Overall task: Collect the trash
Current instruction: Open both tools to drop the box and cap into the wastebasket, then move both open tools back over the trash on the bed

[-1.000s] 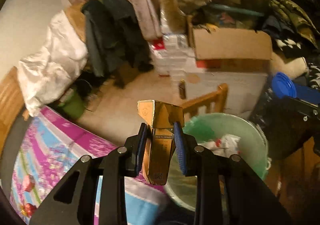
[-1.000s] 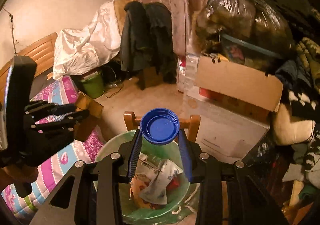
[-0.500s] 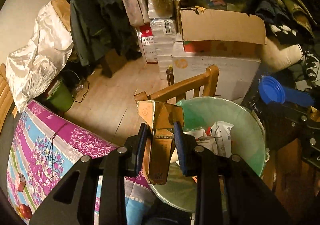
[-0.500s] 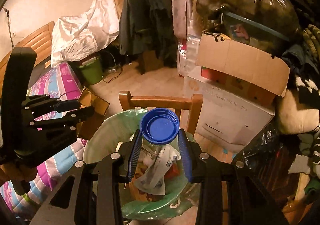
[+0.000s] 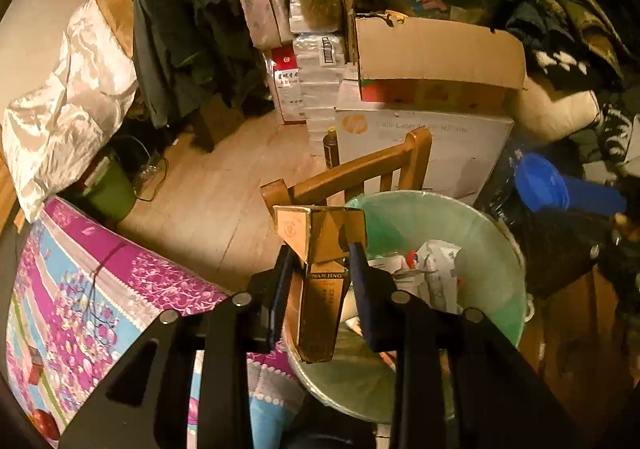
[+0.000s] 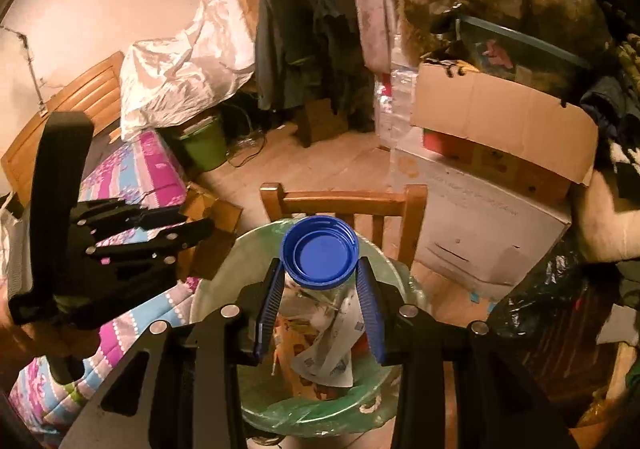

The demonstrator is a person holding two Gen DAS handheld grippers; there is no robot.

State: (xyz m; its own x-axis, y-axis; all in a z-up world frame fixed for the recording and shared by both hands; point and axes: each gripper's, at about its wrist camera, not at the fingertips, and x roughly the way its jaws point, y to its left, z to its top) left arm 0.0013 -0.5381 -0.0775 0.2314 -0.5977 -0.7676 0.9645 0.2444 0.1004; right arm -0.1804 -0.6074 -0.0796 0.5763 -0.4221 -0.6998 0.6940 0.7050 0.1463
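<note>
My left gripper is shut on a gold cardboard box and holds it over the near rim of the trash bin. The bin has a green liner and holds paper and wrappers. My right gripper is shut on a clear plastic jar with a blue lid, held above the same bin. The left gripper shows in the right wrist view, with the gold box at the bin's left edge. The blue lid shows in the left wrist view at the right.
A wooden chair back stands just behind the bin. A bed with a pink and blue cover lies to the left. Stacked cardboard boxes, a black bag and clothes crowd the right. A small green bucket stands on the floor.
Both grippers have moved forward and tipped down toward the bin, so it sits larger and more directly under them. The gold box and the jar stay gripped.
</note>
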